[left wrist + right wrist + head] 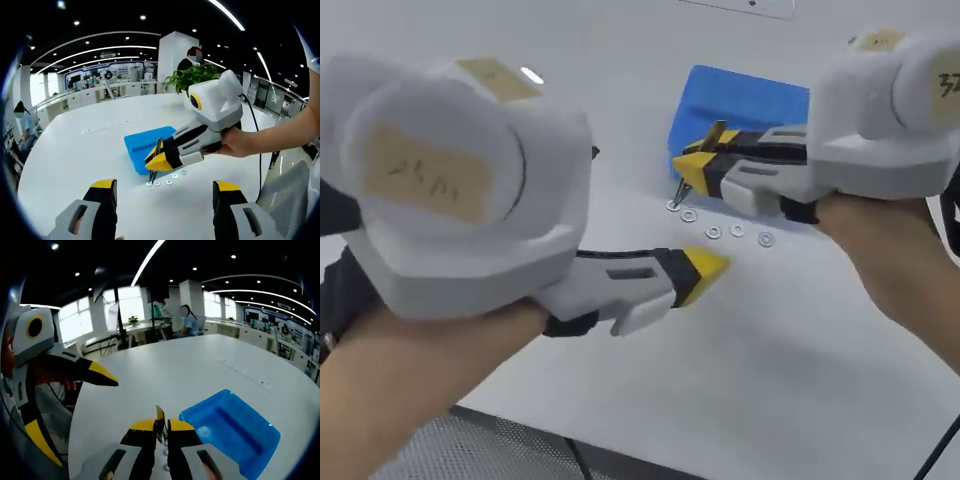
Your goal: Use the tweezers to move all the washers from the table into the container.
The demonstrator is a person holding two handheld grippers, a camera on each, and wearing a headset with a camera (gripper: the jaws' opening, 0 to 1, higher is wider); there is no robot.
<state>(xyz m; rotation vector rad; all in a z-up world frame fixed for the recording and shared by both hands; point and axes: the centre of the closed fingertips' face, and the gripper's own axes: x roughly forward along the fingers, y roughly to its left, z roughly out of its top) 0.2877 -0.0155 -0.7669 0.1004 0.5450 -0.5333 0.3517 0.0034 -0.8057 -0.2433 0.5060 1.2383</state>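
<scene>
— White table [800, 340], bright open-plan office behind. Where are the washers [713, 232]?
— In a row on the table, just beside the blue container [750, 100]. My right gripper [692, 165] is clamped on the tweezers [682, 190], tips down by the end washer.
— The left gripper [703, 266]?
— Side-on from the head; its own view shows the jaws wide apart, empty.

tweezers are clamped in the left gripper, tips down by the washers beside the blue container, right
Not the left: the right gripper view shows the right gripper shut on the tweezers. Their tips are down by the washers beside the blue container.
</scene>
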